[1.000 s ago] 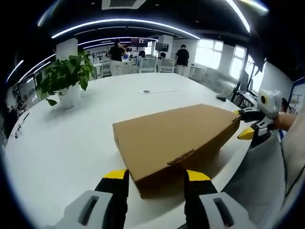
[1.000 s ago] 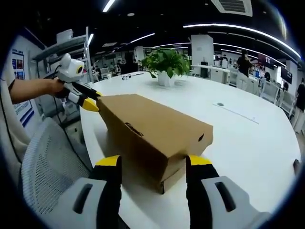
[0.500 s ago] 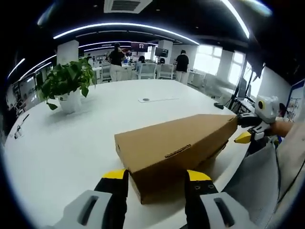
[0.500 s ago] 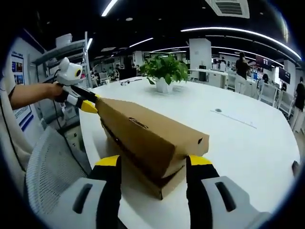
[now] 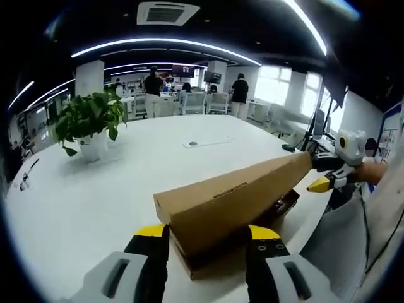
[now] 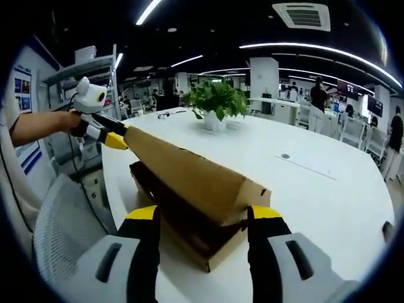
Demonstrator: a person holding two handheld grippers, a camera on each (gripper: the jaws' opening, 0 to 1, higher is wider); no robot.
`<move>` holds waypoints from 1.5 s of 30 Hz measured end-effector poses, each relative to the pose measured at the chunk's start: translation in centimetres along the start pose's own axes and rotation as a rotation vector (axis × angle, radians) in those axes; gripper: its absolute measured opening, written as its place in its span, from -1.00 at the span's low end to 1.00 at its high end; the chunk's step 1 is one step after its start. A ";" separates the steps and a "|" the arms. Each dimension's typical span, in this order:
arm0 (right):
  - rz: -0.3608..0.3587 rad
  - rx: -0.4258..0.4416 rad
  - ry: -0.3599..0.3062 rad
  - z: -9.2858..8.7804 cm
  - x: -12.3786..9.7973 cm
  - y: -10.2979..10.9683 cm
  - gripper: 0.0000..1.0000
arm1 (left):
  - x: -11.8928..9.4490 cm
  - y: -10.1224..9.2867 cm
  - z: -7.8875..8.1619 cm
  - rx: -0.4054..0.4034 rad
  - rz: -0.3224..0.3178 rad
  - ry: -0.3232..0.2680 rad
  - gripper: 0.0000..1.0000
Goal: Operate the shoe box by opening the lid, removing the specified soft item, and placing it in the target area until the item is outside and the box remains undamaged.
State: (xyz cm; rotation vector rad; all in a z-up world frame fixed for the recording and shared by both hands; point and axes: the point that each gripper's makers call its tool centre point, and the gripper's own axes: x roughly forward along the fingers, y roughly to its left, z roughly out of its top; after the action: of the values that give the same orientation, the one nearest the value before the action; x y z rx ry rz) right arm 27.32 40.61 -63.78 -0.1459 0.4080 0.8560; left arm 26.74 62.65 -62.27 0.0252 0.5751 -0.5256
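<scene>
Sits on the white worktop [image 5: 95,196], close to its near edge: a brown cardboard shoe box [image 6: 189,243] with its lid [image 5: 233,199] tilted up along one long side (dark interior showing underneath in the right gripper view, contents too dim to tell).

Left hand-held gripper [image 5: 207,243]: jaws spread wide, yellow-tipped, straddling one short end of the box, with the lid's corner lying between them; contact cannot be told. Seen again in the right gripper view [image 6: 120,140], yellow tips pressed at the lid's far raised corner.

Right hand-held gripper [image 6: 205,224]: jaws likewise parted, flanking the opposite short end of the box, lid end resting just between the tips. Appears in the left gripper view [image 5: 322,177] at the lid's far corner.

Further back on the worktop, well apart from the box: a potted plant [image 5: 88,123]. Beside the worktop's edge, a mesh chair [image 6: 63,233].
</scene>
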 end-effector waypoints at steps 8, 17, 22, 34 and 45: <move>-0.014 -0.023 -0.037 1.8 0.2 -1.0 0.06 | 0.0 0.6 2.5 -0.006 0.004 -0.066 -0.03; -0.030 -0.058 -0.064 3.3 0.6 -1.9 0.05 | 0.5 1.8 4.6 0.014 0.029 -0.110 -0.15; -0.039 -0.063 -0.072 4.0 0.9 -2.7 0.01 | 0.7 2.6 5.6 -0.005 0.039 -0.138 -0.25; -0.084 -0.067 -0.093 5.0 1.4 -4.3 -0.17 | 1.6 5.1 7.2 0.004 0.145 -0.152 -0.62; -0.152 -0.067 -0.107 5.9 2.0 -6.3 -0.40 | 2.4 6.4 8.0 0.026 0.228 -0.144 -0.83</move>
State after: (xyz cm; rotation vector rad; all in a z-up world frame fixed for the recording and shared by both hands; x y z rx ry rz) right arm 34.96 39.59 -59.47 -0.1900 0.2648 0.7243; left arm 35.67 65.78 -57.59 0.0763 0.4179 -0.3104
